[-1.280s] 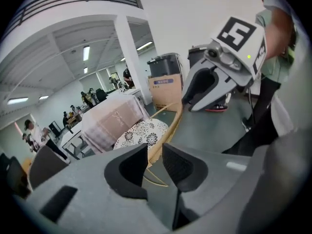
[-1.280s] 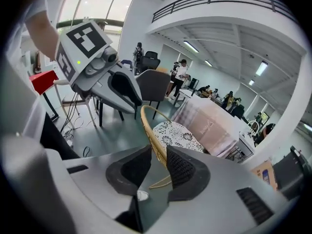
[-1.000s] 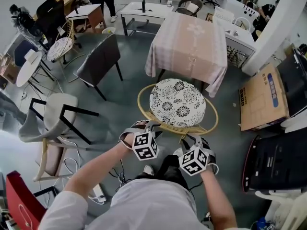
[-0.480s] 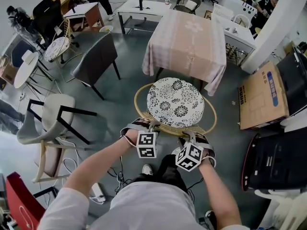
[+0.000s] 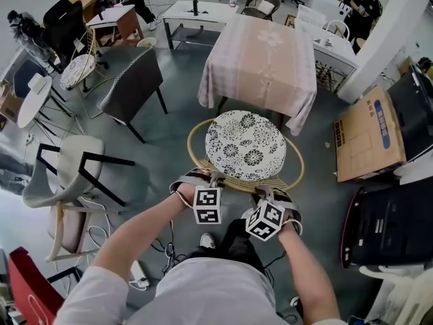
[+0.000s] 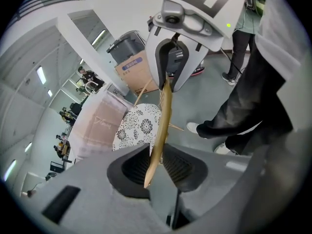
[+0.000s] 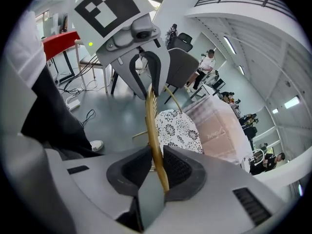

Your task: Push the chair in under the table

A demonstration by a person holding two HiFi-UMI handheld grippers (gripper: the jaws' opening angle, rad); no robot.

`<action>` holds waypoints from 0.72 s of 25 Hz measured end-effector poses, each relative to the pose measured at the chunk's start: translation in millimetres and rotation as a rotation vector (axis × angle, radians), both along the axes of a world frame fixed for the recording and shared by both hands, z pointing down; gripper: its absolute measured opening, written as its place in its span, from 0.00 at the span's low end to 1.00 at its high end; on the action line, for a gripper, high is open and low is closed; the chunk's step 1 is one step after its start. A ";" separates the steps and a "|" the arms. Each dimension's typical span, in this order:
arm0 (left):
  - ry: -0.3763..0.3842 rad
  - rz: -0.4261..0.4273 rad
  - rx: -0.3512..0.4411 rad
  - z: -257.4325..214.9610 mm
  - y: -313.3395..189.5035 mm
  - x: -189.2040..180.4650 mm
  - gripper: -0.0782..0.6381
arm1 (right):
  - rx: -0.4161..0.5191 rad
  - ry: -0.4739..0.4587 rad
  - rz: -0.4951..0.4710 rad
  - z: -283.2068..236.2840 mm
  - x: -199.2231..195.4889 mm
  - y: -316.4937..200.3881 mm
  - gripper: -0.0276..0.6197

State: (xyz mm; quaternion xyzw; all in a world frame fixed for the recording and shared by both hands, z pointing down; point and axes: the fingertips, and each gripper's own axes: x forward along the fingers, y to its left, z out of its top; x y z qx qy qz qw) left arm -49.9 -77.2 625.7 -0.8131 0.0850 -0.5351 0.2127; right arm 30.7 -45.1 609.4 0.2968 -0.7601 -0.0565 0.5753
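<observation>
Grey floor [image 5: 169,131]; in gripper views alone, left tool [image 6: 160,165] and right tool [image 7: 156,167] freshly closed on chair rim [image 6: 164,116].

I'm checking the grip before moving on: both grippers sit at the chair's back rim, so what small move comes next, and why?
Probably push the chair gently forward toward the table. The left gripper and right gripper have just been closing and now seem clamped on its back rim, while the seat stands almost wholly outside the table's edge.
</observation>
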 end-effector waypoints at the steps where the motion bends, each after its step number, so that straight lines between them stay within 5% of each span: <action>1: -0.013 0.004 -0.007 0.6 -0.1 0.6 0.23 | -0.004 0.000 0.004 0.6 0.5 -0.3 0.14; 18: -0.069 0.039 -0.071 5.1 2.0 2.0 0.23 | -0.036 0.019 0.009 2.6 -0.2 -0.4 0.14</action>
